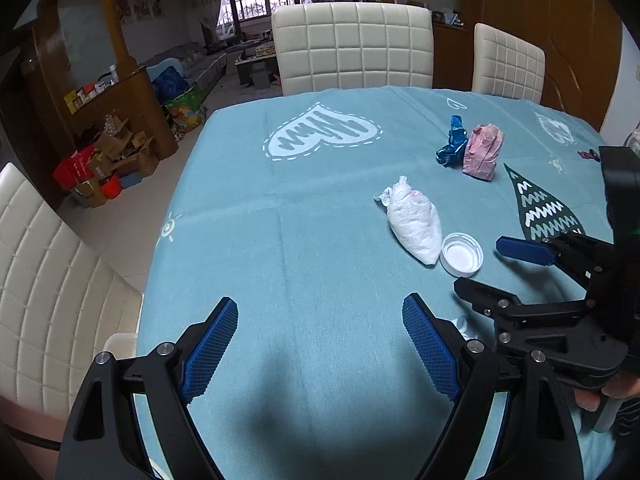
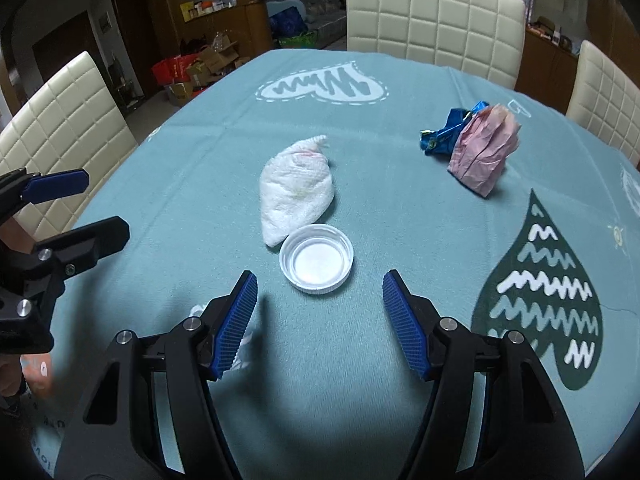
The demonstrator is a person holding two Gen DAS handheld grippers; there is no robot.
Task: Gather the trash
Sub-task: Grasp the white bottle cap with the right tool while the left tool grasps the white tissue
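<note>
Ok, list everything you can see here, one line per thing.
Tissue wad: one, white, mid-table, touching the cap.
Bottle cap: one, white, open side up, just ahead of the right gripper.
Pink wrapper: one, far right.
Blue wrapper: one, against the pink one.
Tablecloth: one, teal, printed.
Chairs: three, cream, around the table.
Left gripper: open, empty.
Right gripper: open, empty.

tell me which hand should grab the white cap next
Right. The cap lies just ahead of the open right gripper, almost centred between its fingers. The left gripper is open over bare cloth, with the cap off to its right.
</note>
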